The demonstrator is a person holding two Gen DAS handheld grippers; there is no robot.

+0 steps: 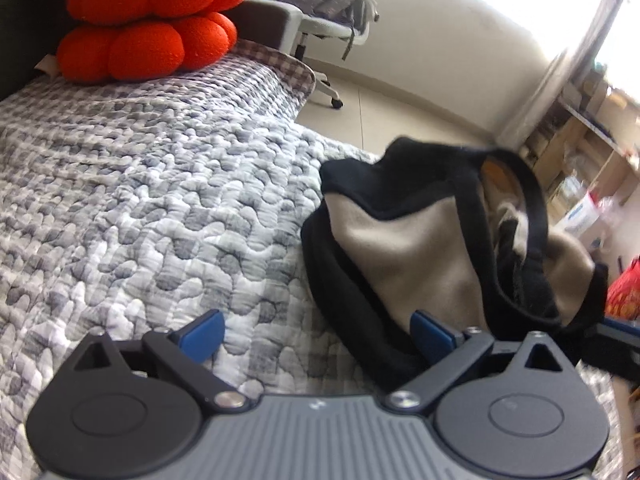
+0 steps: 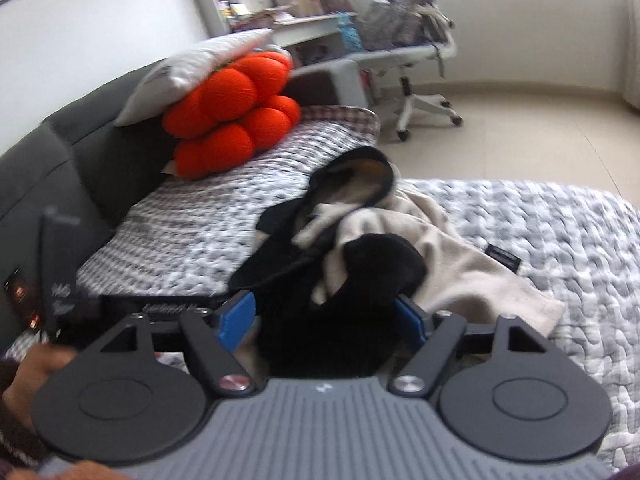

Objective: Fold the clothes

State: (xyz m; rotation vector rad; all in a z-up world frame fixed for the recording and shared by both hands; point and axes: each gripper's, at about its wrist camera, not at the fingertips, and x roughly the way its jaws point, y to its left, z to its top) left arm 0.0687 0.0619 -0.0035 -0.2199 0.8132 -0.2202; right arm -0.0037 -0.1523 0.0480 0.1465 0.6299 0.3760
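Bed w/ grey quilt (image 1: 140,184): 1 black-and-beige garment (image 1: 420,240) crumpled on it (near the edge); orange cushion (image 1: 148,28) well apart, at headboard end.

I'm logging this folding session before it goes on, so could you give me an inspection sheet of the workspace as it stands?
Surface: bed with a grey-and-white quilted cover, rumpled texture.
Job's things: one black-and-beige garment, crumpled in a heap, not yet folded.
Clutter: orange lobed cushion and a grey pillow stacked at the headboard.
Grippers: left gripper open, over the quilt at the garment's edge; right gripper open, black fabric between its jaws.
Cables: nothing seen.
Surroundings: white office chair piled with items, crowded shelves, tiled floor.
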